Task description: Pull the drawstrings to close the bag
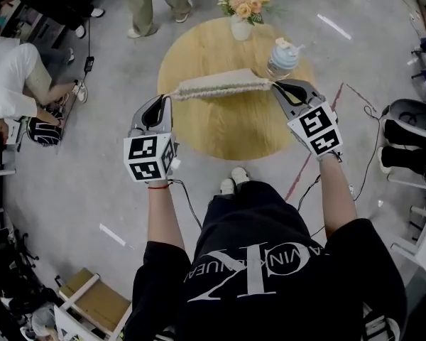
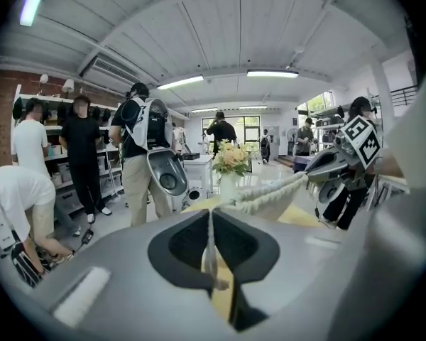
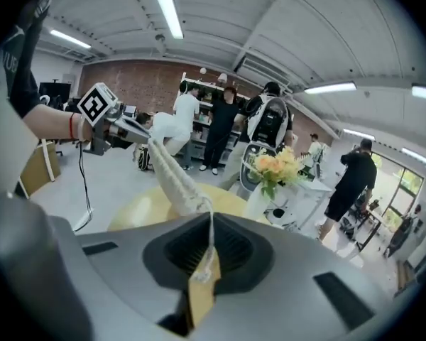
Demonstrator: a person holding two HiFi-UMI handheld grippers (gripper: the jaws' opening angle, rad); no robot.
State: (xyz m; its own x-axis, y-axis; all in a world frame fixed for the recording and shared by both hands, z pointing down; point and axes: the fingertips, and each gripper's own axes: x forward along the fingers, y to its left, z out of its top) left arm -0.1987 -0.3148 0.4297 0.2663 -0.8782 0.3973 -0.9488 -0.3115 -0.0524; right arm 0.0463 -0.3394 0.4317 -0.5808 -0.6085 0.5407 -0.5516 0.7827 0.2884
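The left gripper point(image 1: 163, 101) is clamped on a thin drawstring point(image 2: 210, 241) that runs ahead of its jaws to the bag point(image 1: 220, 86). The bag hangs gathered between both tools, above the table point(image 1: 227, 130). The right gripper point(image 1: 278, 86) pinches the other drawstring point(image 3: 209, 236). The bag looks light, soft cloth. The thin cords may slip, so grip them near the mouth.

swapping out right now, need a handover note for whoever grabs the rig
Left claw: shut on the left drawstring.
Right claw: shut on the right drawstring.
Bag: strung between them over the table, mouth gathered tight.
Done: strings pulled, bag looks closed.
Left: probably just set it down and let go.
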